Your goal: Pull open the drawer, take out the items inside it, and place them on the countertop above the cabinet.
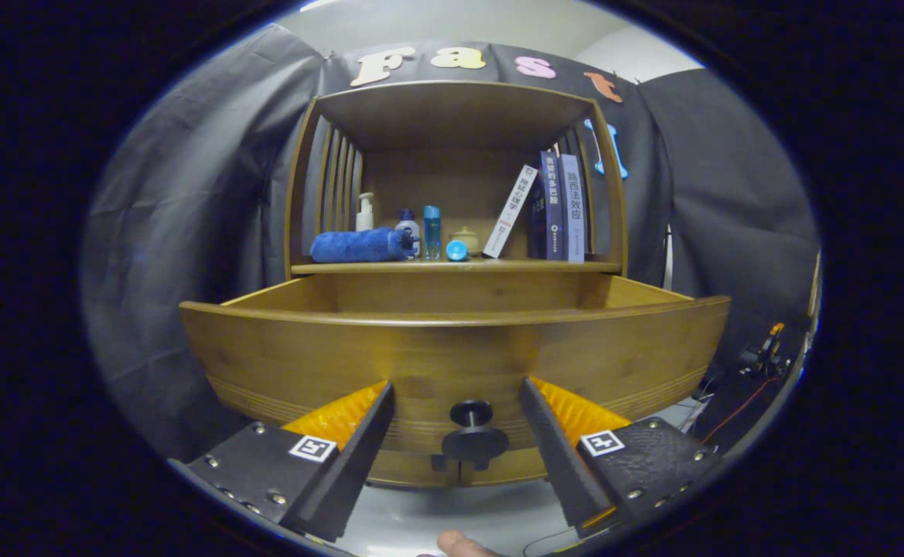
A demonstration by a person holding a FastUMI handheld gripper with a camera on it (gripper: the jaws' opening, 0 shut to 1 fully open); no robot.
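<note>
The wooden drawer (452, 348) stands pulled out of the cabinet, its front panel filling the space just ahead of me. A dark round knob (471, 414) sits low on that front, midway between my fingers. My gripper (458, 394) is open, the fingers spread to either side of the knob and not touching it. The drawer's inside is hidden behind its front rim. Above the drawer lies the countertop (455, 265), a shelf inside the wooden cabinet.
On the countertop lie a rolled blue towel (360, 245), a white pump bottle (364, 213), a small bottle (407, 226), a blue tube (431, 231), a blue cap (456, 250), a small jar (465, 237) and three books (552, 205). Cables and gear (761, 360) sit right of the drawer. A fingertip (459, 544) shows below.
</note>
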